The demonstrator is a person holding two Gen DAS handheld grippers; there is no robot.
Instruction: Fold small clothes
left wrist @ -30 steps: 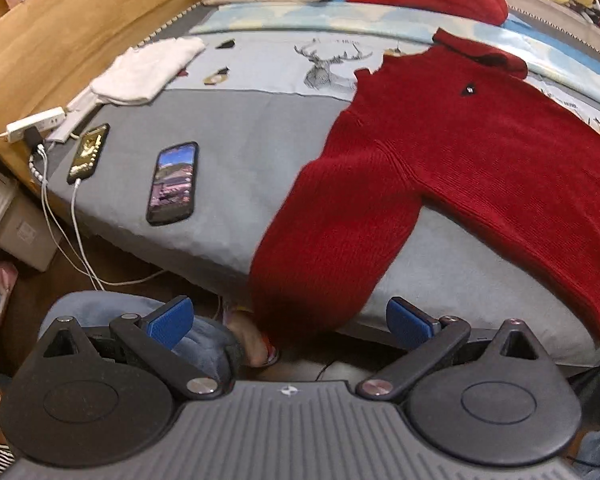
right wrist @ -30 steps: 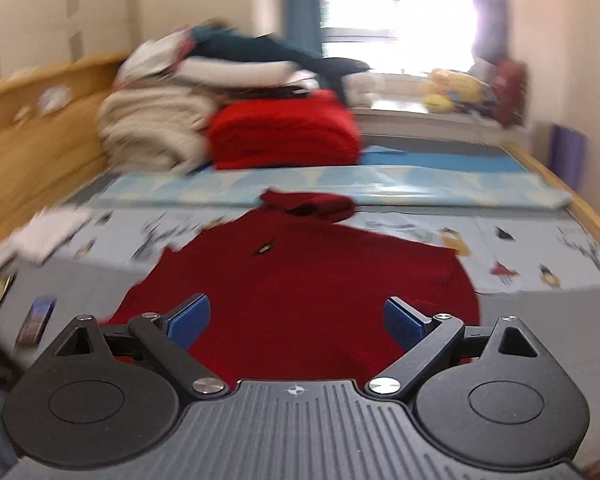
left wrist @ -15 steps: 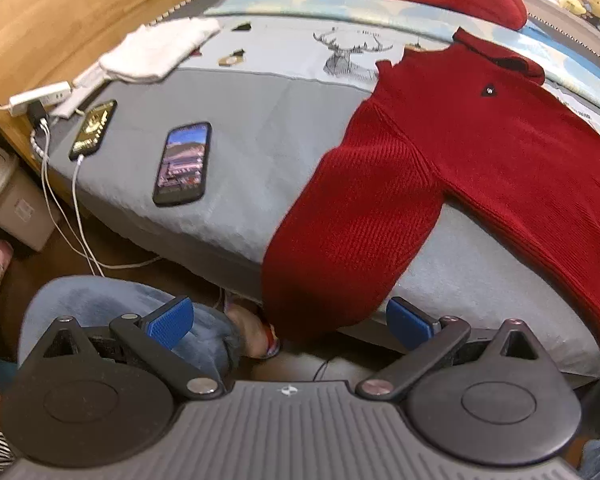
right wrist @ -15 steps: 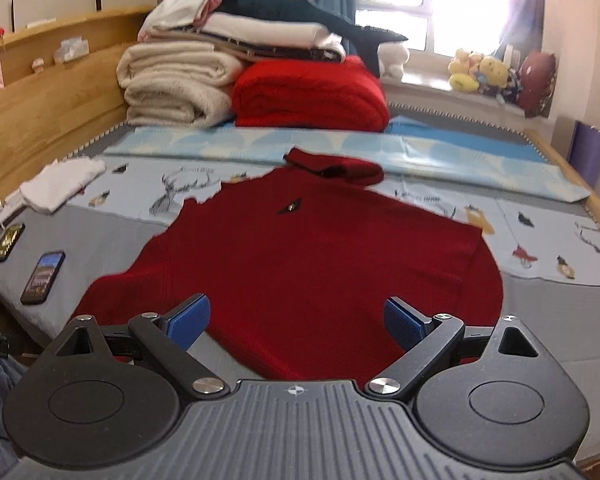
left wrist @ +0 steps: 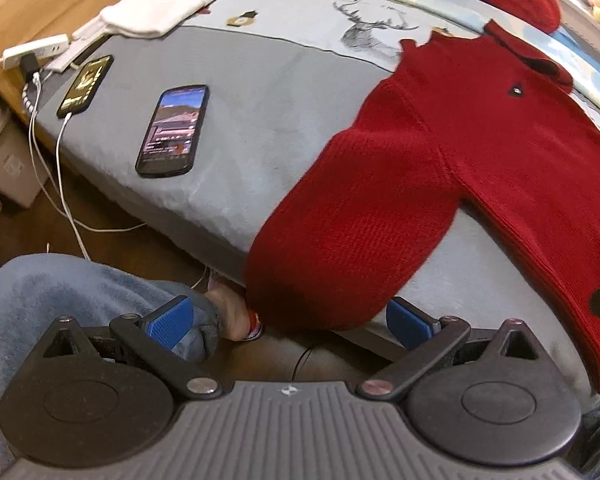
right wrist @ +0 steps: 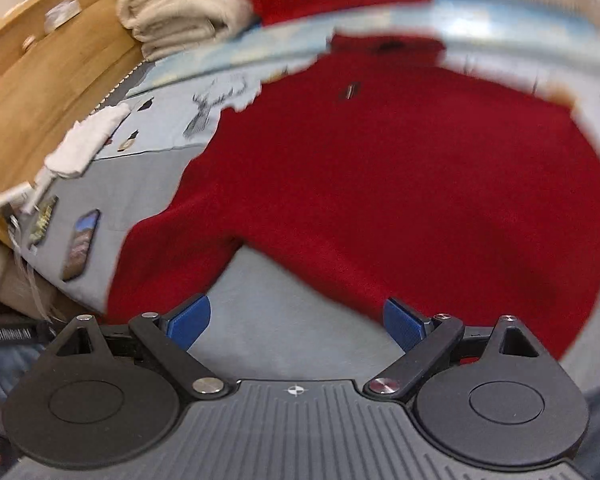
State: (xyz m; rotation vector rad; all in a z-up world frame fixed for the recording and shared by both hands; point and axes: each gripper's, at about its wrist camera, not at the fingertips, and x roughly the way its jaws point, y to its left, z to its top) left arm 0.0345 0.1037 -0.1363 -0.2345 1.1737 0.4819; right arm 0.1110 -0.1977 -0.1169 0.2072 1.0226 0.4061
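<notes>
While the left wrist view looks down over the bed edge, the left tool stands wide, its blue pads holding nothing. Red knitted sweater lies spread flat on the grey bed sheet; one sleeve hangs over the near edge, its cuff just ahead of the pads. Black smartphone with lit screen lies left of the sweater, well apart. Second phone, on a white cable, lies further left.

Right wrist view, blurred: right tool also wide and empty, above the sheet near the sweater hem. Folded beige blankets sit stacked at the headboard.
</notes>
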